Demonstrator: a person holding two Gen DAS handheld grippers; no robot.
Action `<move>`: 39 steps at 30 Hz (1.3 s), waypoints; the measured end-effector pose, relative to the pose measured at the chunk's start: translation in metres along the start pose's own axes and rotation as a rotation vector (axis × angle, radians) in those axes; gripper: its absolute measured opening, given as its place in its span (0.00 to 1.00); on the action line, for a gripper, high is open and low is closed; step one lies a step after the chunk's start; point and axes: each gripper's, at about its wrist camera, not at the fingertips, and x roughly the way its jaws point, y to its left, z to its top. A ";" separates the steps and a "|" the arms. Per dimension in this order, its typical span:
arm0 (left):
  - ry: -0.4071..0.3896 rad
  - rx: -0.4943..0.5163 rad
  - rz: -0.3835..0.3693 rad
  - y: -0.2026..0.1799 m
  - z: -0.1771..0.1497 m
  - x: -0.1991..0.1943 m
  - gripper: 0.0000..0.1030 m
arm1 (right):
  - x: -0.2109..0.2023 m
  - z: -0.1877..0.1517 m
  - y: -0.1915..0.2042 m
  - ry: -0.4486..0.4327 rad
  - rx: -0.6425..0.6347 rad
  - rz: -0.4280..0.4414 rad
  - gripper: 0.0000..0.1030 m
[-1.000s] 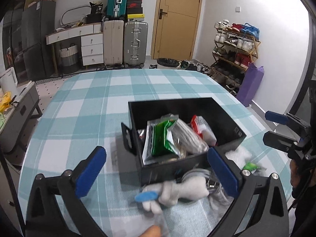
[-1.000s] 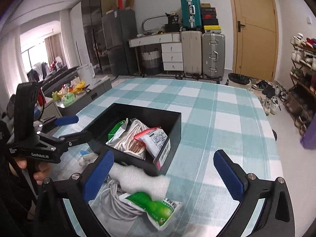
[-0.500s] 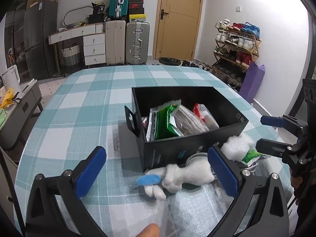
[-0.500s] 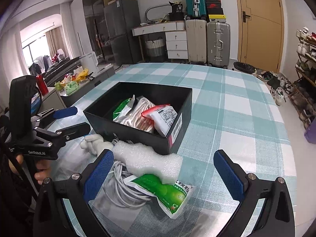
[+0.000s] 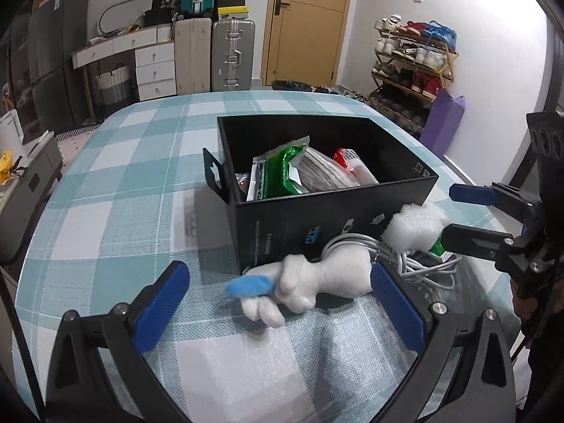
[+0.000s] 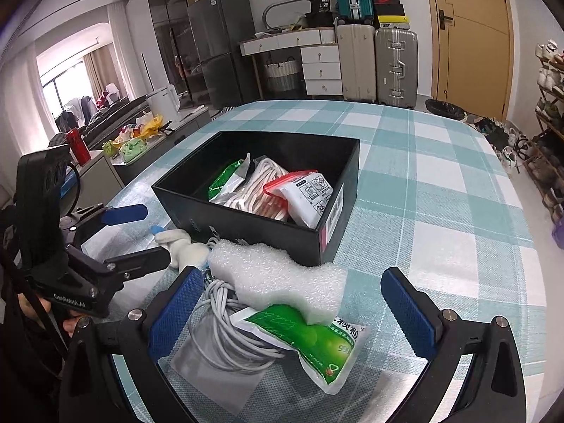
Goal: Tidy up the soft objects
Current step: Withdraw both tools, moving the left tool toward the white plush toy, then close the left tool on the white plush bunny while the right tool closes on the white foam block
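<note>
Plush toy (image 5: 317,276) lies on tabletop (image 5: 123,176) against front wall of black box (image 5: 317,222), between my left hand-held gripper (image 5: 278,303) pads, spread wide, nothing held. Close on white body, not blue tip. Right hand-held gripper (image 6: 292,313) also spread, over foam piece (image 6: 278,278).

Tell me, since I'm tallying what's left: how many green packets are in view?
2: one green packet stands inside the black box; another lies on the table under the white foam. More may be hidden.
</note>
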 end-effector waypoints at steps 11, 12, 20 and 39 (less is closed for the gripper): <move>0.017 0.006 -0.022 -0.002 -0.002 0.002 1.00 | 0.009 -0.002 -0.004 0.024 0.020 0.003 1.00; 0.018 0.008 -0.023 -0.003 -0.002 0.002 1.00 | 0.009 -0.002 -0.004 0.026 0.021 0.003 1.00; 0.039 0.023 -0.034 -0.010 -0.005 0.004 1.00 | 0.012 -0.004 -0.004 0.033 0.026 0.006 1.00; 0.096 0.008 -0.032 -0.016 -0.001 0.019 1.00 | 0.015 -0.007 -0.002 0.045 0.003 0.032 0.72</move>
